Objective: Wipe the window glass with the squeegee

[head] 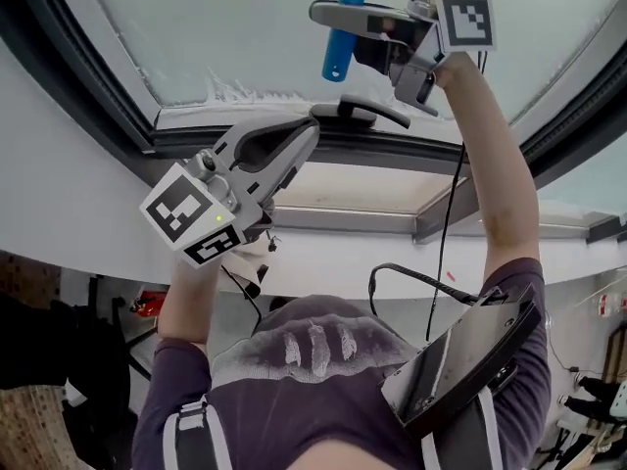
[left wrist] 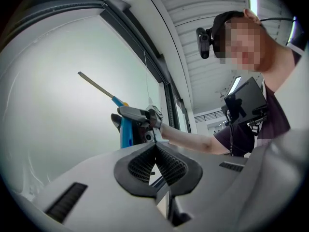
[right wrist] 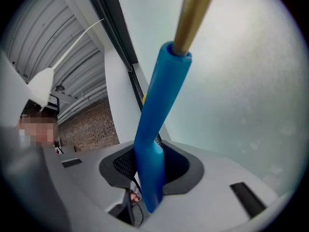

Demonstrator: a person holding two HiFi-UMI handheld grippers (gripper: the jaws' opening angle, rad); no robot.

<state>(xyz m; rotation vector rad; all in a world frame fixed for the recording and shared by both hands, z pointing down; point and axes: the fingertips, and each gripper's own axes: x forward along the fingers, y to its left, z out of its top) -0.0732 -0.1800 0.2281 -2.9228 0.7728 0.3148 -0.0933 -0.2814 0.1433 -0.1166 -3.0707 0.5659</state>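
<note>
Now, right gripper (right wrist: pixel 147 170) tight on the blue squeegee handle (right wrist: pixel 161 95); left gripper (left wrist: pixel 155 147) with jaws together.

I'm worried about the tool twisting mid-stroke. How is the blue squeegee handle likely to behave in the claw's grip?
The blue handle looks smooth and round, so it may slip or rotate within the right claw. The long pole above probably adds leverage, tending to tilt it. It appears rigid, unlikely to flex.

I can read no words, numbers or brands anywhere. The cube (head: pixel 186 213) on my left tool (head: pixel 312 130) bears only square markers.
</note>
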